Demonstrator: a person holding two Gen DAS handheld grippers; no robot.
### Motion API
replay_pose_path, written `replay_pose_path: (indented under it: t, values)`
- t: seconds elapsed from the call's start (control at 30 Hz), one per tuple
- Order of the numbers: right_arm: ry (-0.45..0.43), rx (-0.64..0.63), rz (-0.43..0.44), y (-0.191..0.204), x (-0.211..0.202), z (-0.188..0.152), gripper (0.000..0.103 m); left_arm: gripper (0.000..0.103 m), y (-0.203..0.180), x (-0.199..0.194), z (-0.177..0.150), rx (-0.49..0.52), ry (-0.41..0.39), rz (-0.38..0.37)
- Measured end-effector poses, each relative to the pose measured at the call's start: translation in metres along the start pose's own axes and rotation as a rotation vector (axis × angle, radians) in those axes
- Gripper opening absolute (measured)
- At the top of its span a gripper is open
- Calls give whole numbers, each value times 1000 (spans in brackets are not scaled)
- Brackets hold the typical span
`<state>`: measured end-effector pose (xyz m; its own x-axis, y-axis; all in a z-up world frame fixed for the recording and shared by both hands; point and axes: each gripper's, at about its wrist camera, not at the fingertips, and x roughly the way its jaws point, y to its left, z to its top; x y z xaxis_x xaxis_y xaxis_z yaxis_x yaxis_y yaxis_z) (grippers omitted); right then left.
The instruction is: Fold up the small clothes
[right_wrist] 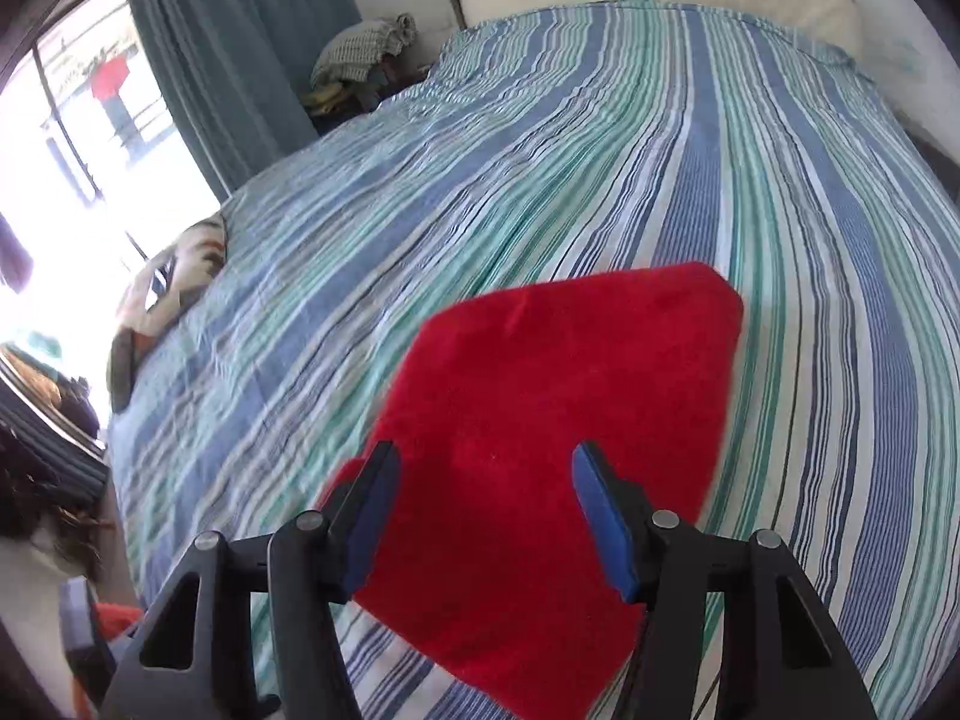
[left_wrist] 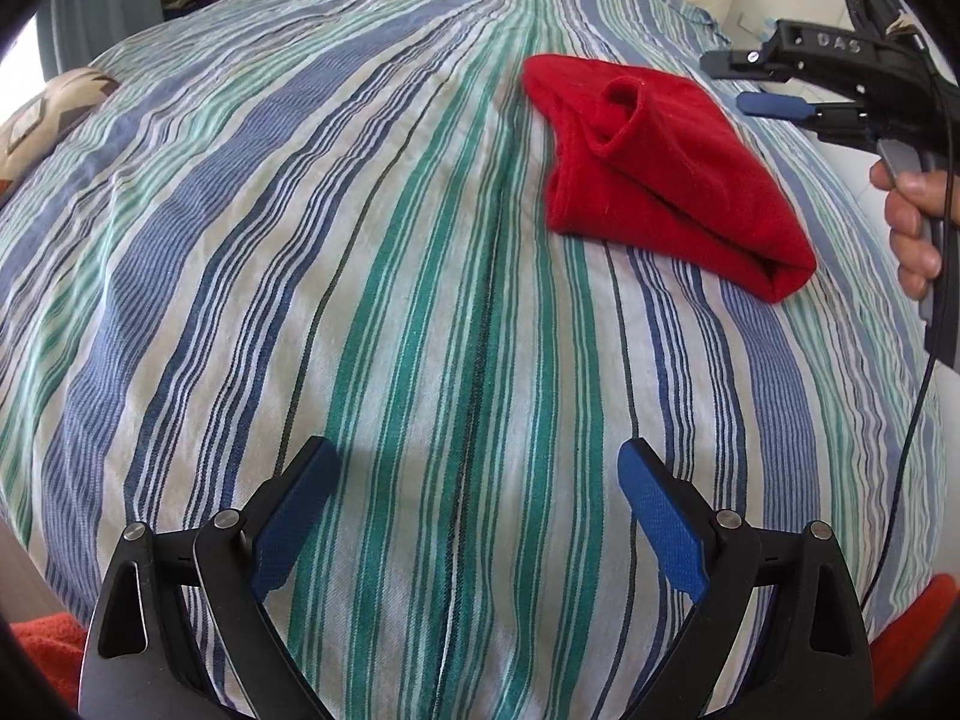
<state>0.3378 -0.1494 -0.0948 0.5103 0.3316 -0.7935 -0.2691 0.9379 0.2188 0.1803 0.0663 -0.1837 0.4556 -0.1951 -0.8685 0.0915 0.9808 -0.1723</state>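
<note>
A striped bedsheet (left_wrist: 420, 300) spreads wide, a folded red garment (left_wrist: 666, 174) lying on it, apparently a small top. The left gripper (left_wrist: 477, 468) hovers wide open over bare sheet; the right gripper (right_wrist: 486, 474) hangs above the garment, jaws parted, gripping nothing.

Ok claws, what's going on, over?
Both claws open, left, right, nothing held. Red cloth lies folded on striped bed. Nothing in the way.

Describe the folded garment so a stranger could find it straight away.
Start at the bed's blue, green and white striped sheet. Near its right side, just ahead of the right gripper, lies a small folded red garment. It is the only solid red thing lying on the stripes.
</note>
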Motion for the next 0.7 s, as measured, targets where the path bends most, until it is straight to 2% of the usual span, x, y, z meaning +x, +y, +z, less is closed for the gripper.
replay_pose_path:
  t: [0.1, 0.13, 0.17, 0.2, 0.27, 0.33, 0.4, 0.47, 0.53, 0.6, 0.7]
  values:
    - [76, -130, 21, 38, 43, -23, 34, 96, -2, 3, -1, 22, -2, 23]
    - [103, -167, 39, 55, 60, -32, 32, 96, -3, 3, -2, 31, -3, 30]
    - [145, -200, 62, 68, 76, -43, 32, 96, -4, 4, -2, 39, -3, 38]
    - [165, -244, 41, 82, 87, -52, 32, 96, -6, 5, -3, 46, -4, 45]
    - [133, -299, 18, 94, 85, -59, 32, 96, -7, 8, -2, 52, -2, 52]
    - [123, -247, 71, 87, 68, -53, 32, 96, -6, 8, -1, 49, -2, 50]
    - [38, -197, 107, 73, 29, -49, 32, 96, -4, 7, 1, 40, 0, 41]
    - [-52, -141, 99, 51, -12, -52, 32, 96, -3, 5, 2, 28, 1, 29]
    - [-94, -84, 57, 26, -35, -59, 32, 96, -1, 5, 2, 19, 0, 23]
    - [-64, -28, 24, 3, -31, -72, 32, 96, 0, 7, 3, 21, -2, 29]
    - [124, 47, 21, -21, 13, -101, 33, 96, 1, 6, 8, 17, 6, 17]
